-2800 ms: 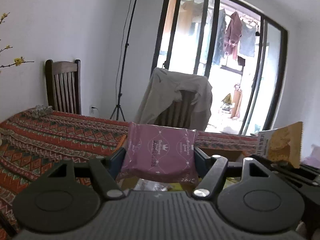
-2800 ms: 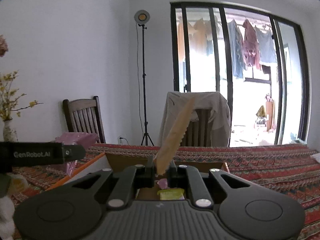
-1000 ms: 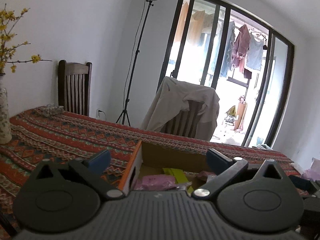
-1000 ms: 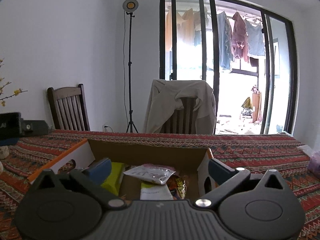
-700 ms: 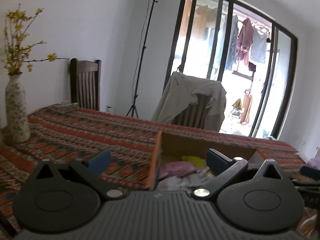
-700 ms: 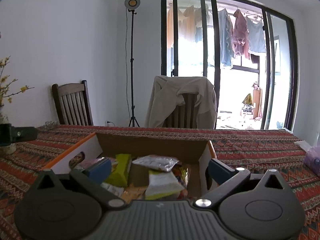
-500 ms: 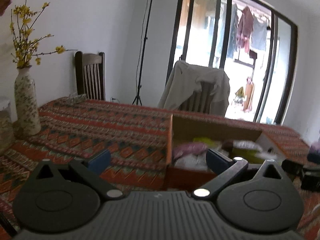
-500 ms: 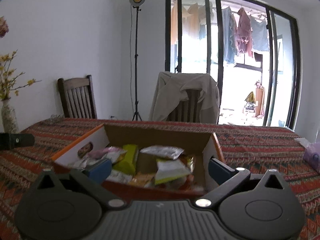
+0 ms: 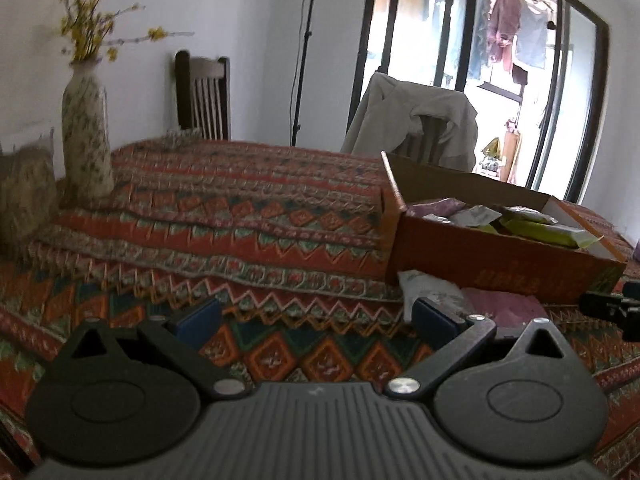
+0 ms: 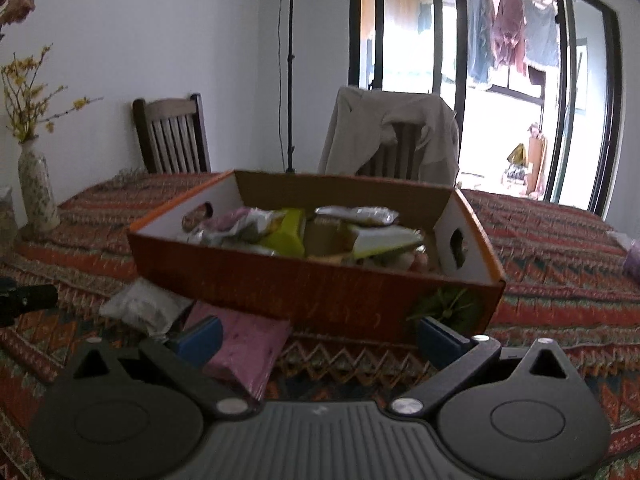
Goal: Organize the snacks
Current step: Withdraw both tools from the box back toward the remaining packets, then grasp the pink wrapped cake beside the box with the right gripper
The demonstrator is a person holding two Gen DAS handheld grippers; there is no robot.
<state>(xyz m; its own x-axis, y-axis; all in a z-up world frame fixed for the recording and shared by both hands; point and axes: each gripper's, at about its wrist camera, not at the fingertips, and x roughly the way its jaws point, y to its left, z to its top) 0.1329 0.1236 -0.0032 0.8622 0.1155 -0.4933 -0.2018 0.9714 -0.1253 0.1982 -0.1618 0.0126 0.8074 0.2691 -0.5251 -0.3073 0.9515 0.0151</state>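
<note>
Since half a second ago both views have dropped lower and pulled back from the box, exposing loose packets on the cloth in front of it.

Patterned tablecloth (image 10: 560,240) covers the whole table. One orange cardboard box (image 10: 312,280) sits on it, holding a heap of snack packets (image 10: 296,228), too jumbled to count. Two chairs behind: one bare (image 10: 172,136), one draped with a beige jacket (image 10: 392,132). One vase (image 9: 86,136) with yellow sprigs at left.

Outside the box, two packets: a pink packet (image 10: 248,344) and a white packet (image 10: 140,308), both flat against the box's near wall.

Left gripper (image 9: 316,320): low over the cloth, jaws spread wide, nothing between. Right gripper (image 10: 318,338): level, facing the box front, jaws apart, empty; its left finger sits over the pink packet.
</note>
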